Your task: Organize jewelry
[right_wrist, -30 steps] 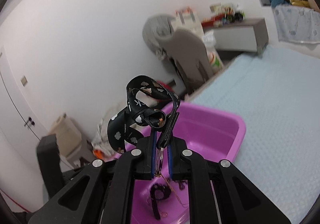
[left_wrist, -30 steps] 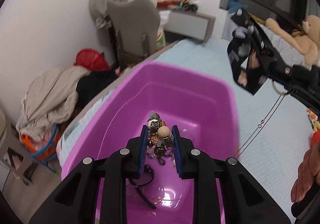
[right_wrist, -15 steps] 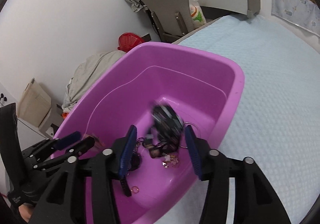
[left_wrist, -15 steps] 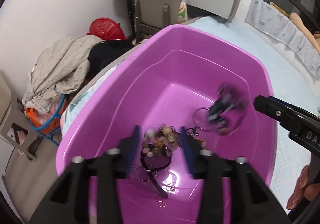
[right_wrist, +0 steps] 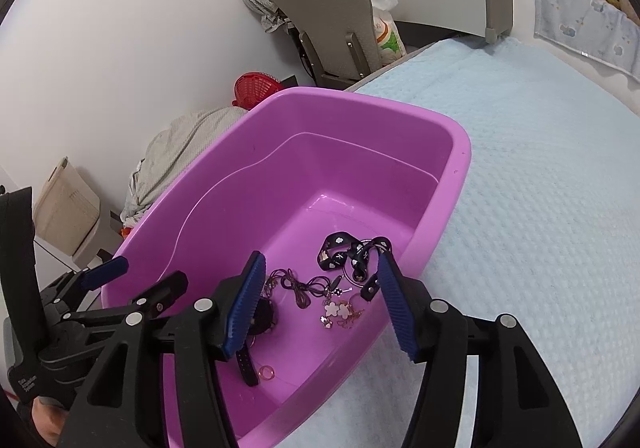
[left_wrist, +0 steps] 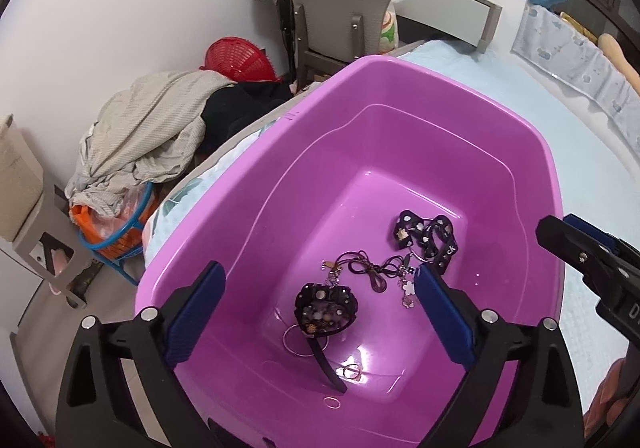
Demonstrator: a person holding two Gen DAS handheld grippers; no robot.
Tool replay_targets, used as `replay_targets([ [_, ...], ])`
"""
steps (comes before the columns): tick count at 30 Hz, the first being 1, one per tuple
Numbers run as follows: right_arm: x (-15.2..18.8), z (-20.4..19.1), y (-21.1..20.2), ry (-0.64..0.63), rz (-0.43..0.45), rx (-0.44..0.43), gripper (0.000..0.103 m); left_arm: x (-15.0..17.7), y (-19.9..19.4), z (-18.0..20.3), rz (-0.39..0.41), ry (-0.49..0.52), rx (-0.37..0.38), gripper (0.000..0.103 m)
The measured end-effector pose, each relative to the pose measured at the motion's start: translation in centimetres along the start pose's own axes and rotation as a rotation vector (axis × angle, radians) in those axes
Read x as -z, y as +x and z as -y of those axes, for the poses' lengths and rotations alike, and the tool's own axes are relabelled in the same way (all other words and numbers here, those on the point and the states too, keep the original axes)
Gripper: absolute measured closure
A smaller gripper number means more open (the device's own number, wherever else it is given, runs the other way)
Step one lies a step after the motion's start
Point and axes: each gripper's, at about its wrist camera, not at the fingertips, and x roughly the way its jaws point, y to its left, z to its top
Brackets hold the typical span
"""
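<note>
A purple plastic tub [left_wrist: 400, 66] [right_wrist: 460, 168] stands on the bed. On its floor lie a black patterned lanyard [left_wrist: 424, 238] [right_wrist: 348, 252], a dark cord necklace [left_wrist: 368, 268] [right_wrist: 300, 286], a white flower charm [left_wrist: 409, 290] [right_wrist: 331, 310], a black bead-filled watch or bracelet [left_wrist: 325, 310], and small rings [left_wrist: 332, 403] [right_wrist: 266, 372]. My left gripper [left_wrist: 318, 316] is open and empty above the tub. My right gripper [right_wrist: 320, 308] is open and empty above the tub's near side; it also shows at the right of the left wrist view [left_wrist: 588, 260].
The tub sits at the corner of a bed with a light blue cover [right_wrist: 540, 188]. Beyond the bed edge are a grey chair [left_wrist: 336, 8], a red basket [left_wrist: 236, 58], a pile of clothes [left_wrist: 148, 132] and a grey shelf [left_wrist: 452, 8].
Both grippers opened over the tub. The beaded piece dropped from the left and the black lanyard from the right; both now lie on the tub floor.
</note>
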Motion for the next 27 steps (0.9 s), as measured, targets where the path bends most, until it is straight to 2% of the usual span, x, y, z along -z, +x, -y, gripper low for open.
replay_targets([
  [7,1.2,-0.5,-1.1,-0.015,0.020,0.007,0.040,0.2,-0.9,0.0,0.006,0.003,-0.029,0.008],
  [12,2.0,-0.5,-1.7,-0.005,0.028,0.005,0.039,0.6,-2.0,0.3,0.023,0.008,-0.043,0.008],
  [27,4.6,-0.7,-4.3,0.005,0.055,0.050,0.037,2.3,-4.5,1.3,0.055,0.012,-0.023,0.008],
])
